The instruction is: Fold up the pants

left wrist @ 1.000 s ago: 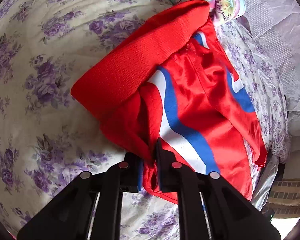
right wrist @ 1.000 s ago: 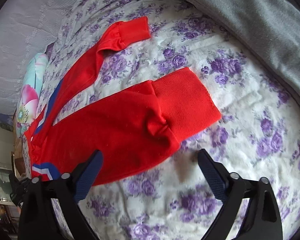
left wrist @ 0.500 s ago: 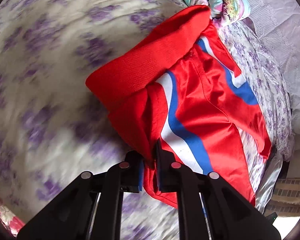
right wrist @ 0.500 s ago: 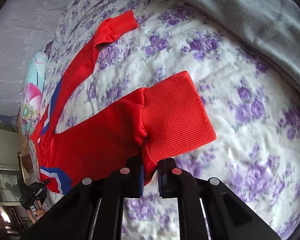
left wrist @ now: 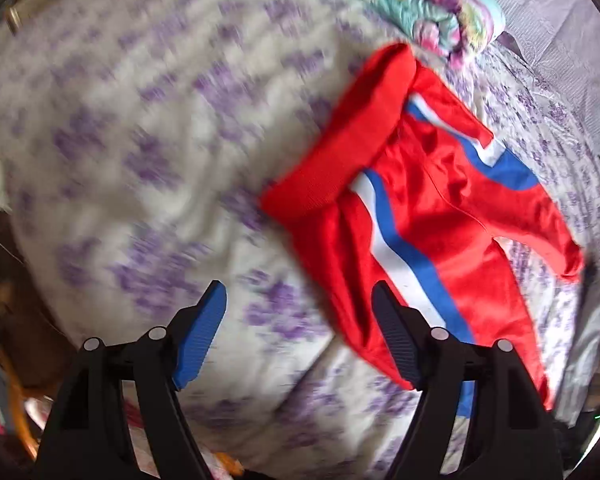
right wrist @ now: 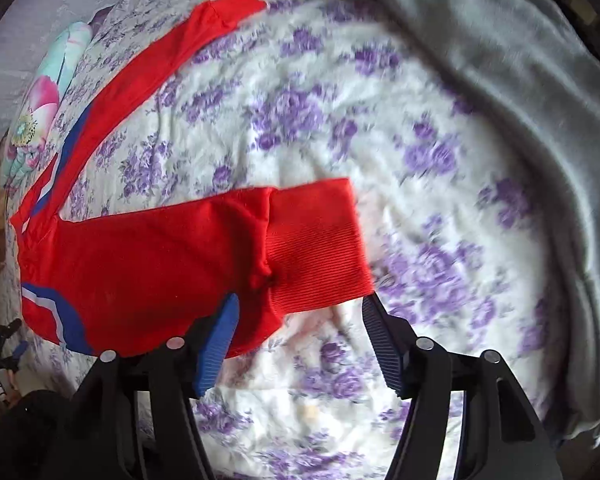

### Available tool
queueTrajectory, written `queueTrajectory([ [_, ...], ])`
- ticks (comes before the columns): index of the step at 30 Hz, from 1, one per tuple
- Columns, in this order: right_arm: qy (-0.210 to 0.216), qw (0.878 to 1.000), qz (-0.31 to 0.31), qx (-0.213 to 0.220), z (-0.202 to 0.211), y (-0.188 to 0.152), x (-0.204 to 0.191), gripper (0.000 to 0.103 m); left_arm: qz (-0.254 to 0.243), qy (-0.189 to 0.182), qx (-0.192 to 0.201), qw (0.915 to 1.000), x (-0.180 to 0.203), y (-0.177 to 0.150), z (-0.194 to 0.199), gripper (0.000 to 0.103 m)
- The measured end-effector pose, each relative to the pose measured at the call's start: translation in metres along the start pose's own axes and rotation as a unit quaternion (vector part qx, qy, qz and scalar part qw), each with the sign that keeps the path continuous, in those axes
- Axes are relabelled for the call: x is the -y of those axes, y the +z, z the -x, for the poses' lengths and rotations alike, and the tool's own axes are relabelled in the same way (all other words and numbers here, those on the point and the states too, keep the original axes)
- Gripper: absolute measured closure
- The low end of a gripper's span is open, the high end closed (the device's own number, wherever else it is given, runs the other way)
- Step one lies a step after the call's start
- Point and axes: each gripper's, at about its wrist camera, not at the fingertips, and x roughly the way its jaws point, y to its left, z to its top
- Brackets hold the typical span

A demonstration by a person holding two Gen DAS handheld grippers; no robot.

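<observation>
While my left gripper (left wrist: 296, 320) gapes empty at lower centre, red track pants (left wrist: 428, 216) waistband centre-right on floral bedspread (left wrist: 140, 160), my right gripper (right wrist: 296, 320) also wide, empty, ribbed cuff (right wrist: 316, 244) mid-frame, grey blanket (right wrist: 500, 80) upper right.

A home bedroom: a bed (right wrist: 300, 128) spread with a purple-flowered sheet, a grey blanket (right wrist: 500, 80) along one side, a bright floral pillow (left wrist: 440, 8) at its end.

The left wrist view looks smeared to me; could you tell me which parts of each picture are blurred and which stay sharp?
Left wrist view: the floral bedspread is motion-smeared, the red pants softer, the left hand-held gripper crisp. Right wrist view: blur on the right of the bedspread and the grey blanket; the ribbed cuff reads clearly.
</observation>
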Motion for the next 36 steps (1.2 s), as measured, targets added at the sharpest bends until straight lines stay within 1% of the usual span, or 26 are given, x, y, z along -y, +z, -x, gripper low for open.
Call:
queueTrajectory([
  [1, 0.001, 1.000, 0.006, 0.015, 0.008, 0.011, -0.001, 0.031, -0.008, 0.011, 0.016, 0.9998, 0.004, 0.004, 0.011, 0.030],
  [2, 0.010, 0.999, 0.012, 0.032, 0.014, 0.028, -0.003, 0.029, -0.018, 0.009, 0.030, 0.9993, 0.009, 0.012, 0.019, 0.030],
  [4, 0.045, 0.997, 0.013, 0.057, 0.015, 0.069, -0.008, 0.026, -0.041, -0.008, 0.045, 0.9981, 0.027, 0.027, 0.025, 0.030],
  [6, 0.082, 0.994, 0.009, 0.079, 0.004, 0.121, -0.018, 0.026, -0.073, -0.017, 0.057, 0.9956, 0.053, 0.045, 0.021, 0.030],
  [8, 0.107, 0.990, -0.003, 0.091, -0.017, 0.173, -0.030, 0.026, -0.095, -0.022, 0.057, 0.9936, 0.083, 0.067, 0.004, 0.030],
  [10, 0.109, 0.990, -0.029, 0.080, -0.048, 0.220, -0.035, 0.027, -0.106, -0.028, 0.041, 0.9932, 0.097, 0.084, -0.018, 0.030],
  [11, 0.109, 0.991, -0.039, 0.071, -0.063, 0.237, -0.039, 0.027, -0.110, -0.029, 0.024, 0.9932, 0.108, 0.097, -0.035, 0.031],
  [12, 0.108, 0.991, -0.049, 0.061, -0.079, 0.252, -0.040, 0.027, -0.113, -0.025, 0.011, 0.9932, 0.115, 0.102, -0.049, 0.032],
  [13, 0.110, 0.991, -0.057, 0.052, -0.093, 0.262, -0.041, 0.027, -0.119, -0.014, -0.008, 0.9928, 0.122, 0.111, -0.067, 0.039],
  [15, 0.123, 0.989, -0.070, 0.031, -0.117, 0.276, -0.042, 0.029, -0.125, 0.007, -0.041, 0.9912, 0.132, 0.117, -0.095, 0.047],
  [16, 0.124, 0.989, -0.073, 0.027, -0.126, 0.278, -0.042, 0.034, -0.127, 0.020, -0.049, 0.9905, 0.135, 0.120, -0.106, 0.051],
  [17, 0.122, 0.990, -0.070, 0.030, -0.131, 0.277, -0.042, 0.049, -0.132, 0.032, -0.055, 0.9893, 0.138, 0.121, -0.116, 0.052],
  [18, 0.119, 0.990, -0.062, 0.039, -0.130, 0.276, -0.044, 0.063, -0.139, 0.038, -0.048, 0.9883, 0.141, 0.120, -0.117, 0.052],
  [20, 0.139, 0.988, -0.058, 0.038, -0.122, 0.271, -0.044, 0.085, -0.156, 0.050, -0.041, 0.9857, 0.149, 0.116, -0.113, 0.053],
  [22, 0.120, 0.990, -0.059, 0.044, -0.104, 0.261, -0.040, 0.087, -0.168, 0.052, -0.038, 0.9836, 0.154, 0.109, -0.109, 0.060],
  [23, 0.096, 0.993, -0.057, 0.048, -0.095, 0.253, -0.037, 0.093, -0.171, 0.050, -0.039, 0.9831, 0.155, 0.105, -0.108, 0.061],
  [24, 0.078, 0.994, -0.055, 0.052, -0.090, 0.248, -0.033, 0.093, -0.172, 0.050, -0.038, 0.9831, 0.155, 0.101, -0.108, 0.061],
  [26, 0.079, 0.993, -0.074, 0.034, -0.098, 0.240, -0.023, 0.093, -0.171, 0.043, -0.033, 0.9838, 0.154, 0.097, -0.109, 0.060],
  [28, 0.073, 0.994, -0.072, 0.024, -0.116, 0.236, -0.022, 0.091, -0.169, 0.042, -0.031, 0.9843, 0.157, 0.096, -0.110, 0.060],
  [29, 0.068, 0.995, -0.064, 0.038, -0.118, 0.235, -0.024, 0.090, -0.170, 0.042, -0.034, 0.9839, 0.160, 0.097, -0.111, 0.059],
  [30, 0.061, 0.995, -0.054, 0.051, -0.117, 0.235, -0.027, 0.088, -0.174, 0.043, -0.039, 0.9830, 0.165, 0.096, -0.113, 0.056],
  [31, 0.048, 0.997, -0.043, 0.047, -0.115, 0.236, -0.032, 0.088, -0.180, 0.045, -0.045, 0.9816, 0.169, 0.097, -0.113, 0.054],
  [32, 0.037, 0.998, -0.036, 0.040, -0.112, 0.237, -0.034, 0.080, -0.187, 0.048, -0.053, 0.9797, 0.173, 0.098, -0.112, 0.054],
  [33, 0.026, 0.999, -0.032, 0.030, -0.106, 0.237, -0.035, 0.065, -0.195, 0.046, -0.059, 0.9780, 0.178, 0.098, -0.109, 0.054],
  [34, 0.028, 0.999, -0.028, 0.026, -0.097, 0.234, -0.036, 0.059, -0.204, 0.040, -0.060, 0.9763, 0.181, 0.100, -0.102, 0.054],
  [36, 0.043, 0.998, -0.012, 0.041, -0.067, 0.221, -0.037, 0.059, -0.227, 0.028, -0.035, 0.9729, 0.182, 0.117, -0.076, 0.054],
])
